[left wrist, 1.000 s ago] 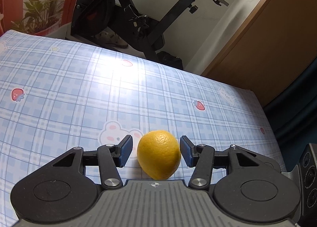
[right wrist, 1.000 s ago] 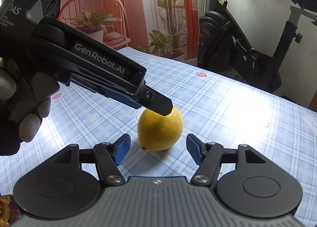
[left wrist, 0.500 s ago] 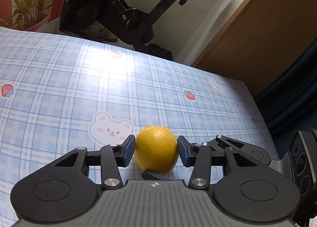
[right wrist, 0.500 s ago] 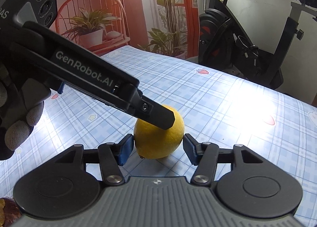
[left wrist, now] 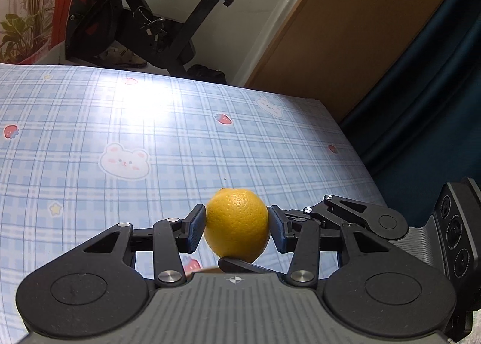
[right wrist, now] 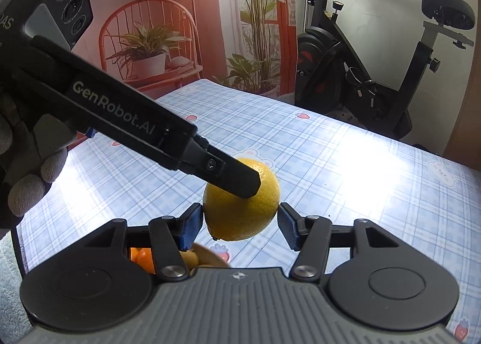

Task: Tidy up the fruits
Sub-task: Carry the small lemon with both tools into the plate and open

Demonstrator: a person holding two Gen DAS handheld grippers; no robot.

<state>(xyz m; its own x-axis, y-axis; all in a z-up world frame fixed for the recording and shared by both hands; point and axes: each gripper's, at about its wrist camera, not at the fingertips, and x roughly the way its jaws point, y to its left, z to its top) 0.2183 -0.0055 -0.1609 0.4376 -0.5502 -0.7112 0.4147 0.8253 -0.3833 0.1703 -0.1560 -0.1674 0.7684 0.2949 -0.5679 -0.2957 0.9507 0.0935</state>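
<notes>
- The lemon (left wrist: 237,225) sits between the pads of the left claw (left wrist: 237,228), and both blue pads press on its sides, so this claw is clamped on it.
- The right claw (right wrist: 239,223) is around the same lemon from another side. Its left pad touches the peel, but at its right pad I see a thin gap, so I cannot say this claw grips it; it looks only half closed around the fruit.
- The fruit seems lifted off the table (left wrist: 90,121): from the right wrist camera the cloth pattern is visible below it.
- Below the right claw, at its left side, some orange and yellow fruit pieces (right wrist: 141,255) are partly visible, probably the place for sorting.
- I judge the lemon as light and firm, with a thick peel that gives a little under pressure. It is not fragile, but hard squeezing can bruise it.
- The peel is dimpled and a bit waxy, and the form is oval, so it may roll or slip out toward the tips.
- The best hold is across the widest middle part, where the left pads already are, not near the pointed end.
</notes>
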